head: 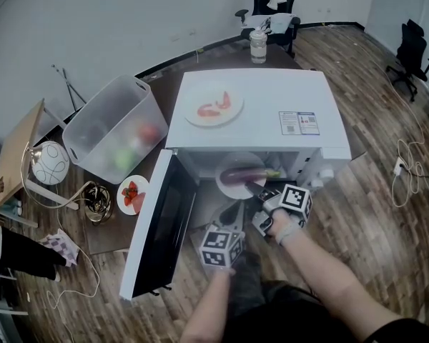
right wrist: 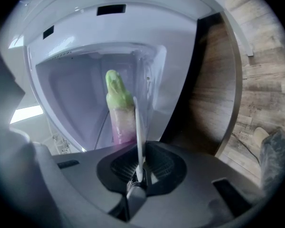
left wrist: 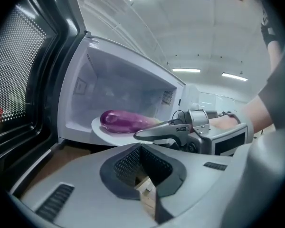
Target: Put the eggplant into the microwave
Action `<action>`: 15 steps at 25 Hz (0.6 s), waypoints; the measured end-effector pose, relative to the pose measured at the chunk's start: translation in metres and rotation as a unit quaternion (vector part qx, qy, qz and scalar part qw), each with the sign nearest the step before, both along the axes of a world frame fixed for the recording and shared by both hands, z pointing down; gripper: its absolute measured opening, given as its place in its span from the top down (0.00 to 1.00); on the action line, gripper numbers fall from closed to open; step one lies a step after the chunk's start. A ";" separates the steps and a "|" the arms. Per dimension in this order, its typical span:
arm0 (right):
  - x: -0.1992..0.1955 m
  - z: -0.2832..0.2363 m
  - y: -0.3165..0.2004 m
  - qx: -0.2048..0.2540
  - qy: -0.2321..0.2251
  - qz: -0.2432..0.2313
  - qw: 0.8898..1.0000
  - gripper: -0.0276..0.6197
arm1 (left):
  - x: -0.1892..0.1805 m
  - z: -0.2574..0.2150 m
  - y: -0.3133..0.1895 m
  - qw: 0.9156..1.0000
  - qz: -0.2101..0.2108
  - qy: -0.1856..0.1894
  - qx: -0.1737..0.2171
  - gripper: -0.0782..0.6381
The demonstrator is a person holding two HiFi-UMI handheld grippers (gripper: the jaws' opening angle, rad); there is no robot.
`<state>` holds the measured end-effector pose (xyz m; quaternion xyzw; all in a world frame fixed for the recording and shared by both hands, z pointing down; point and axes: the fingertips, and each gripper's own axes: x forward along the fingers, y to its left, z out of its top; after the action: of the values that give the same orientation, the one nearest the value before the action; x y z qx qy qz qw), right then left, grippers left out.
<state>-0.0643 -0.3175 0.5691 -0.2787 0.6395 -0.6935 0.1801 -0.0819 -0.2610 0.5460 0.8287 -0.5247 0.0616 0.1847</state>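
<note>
Purple eggplant (head: 242,175): on white plate (head: 225,164), at microwave (head: 257,113) opening
Right gripper (head: 256,189): clamped on plate rim
Left gripper (head: 237,211): jaws together, empty

We look down on a white microwave (head: 272,106), its door (head: 161,224) open leftward. A purple eggplant (head: 242,175) lies on a plate (head: 239,161) at its mouth. Our right claw (head: 256,189) touches the plate's rim, left claw (head: 237,207) beside it.
</note>
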 end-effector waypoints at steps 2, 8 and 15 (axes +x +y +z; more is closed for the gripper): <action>0.000 -0.001 -0.001 0.004 0.003 -0.002 1.000 0.92 | -0.001 0.000 -0.002 1.000 -0.001 0.000 0.000 0.89; -0.003 -0.007 -0.002 0.025 0.004 -0.019 1.000 0.85 | -0.002 0.000 -0.006 1.000 -0.005 0.003 -0.004 0.89; -0.005 -0.009 0.007 0.057 0.020 -0.054 0.997 0.76 | -0.001 -0.001 -0.011 1.000 -0.011 0.003 -0.007 0.89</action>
<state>-0.0689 -0.3102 0.5600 -0.2472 0.6955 -0.6588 0.1454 -0.0830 -0.2720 0.5449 0.8216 -0.5330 0.0604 0.1931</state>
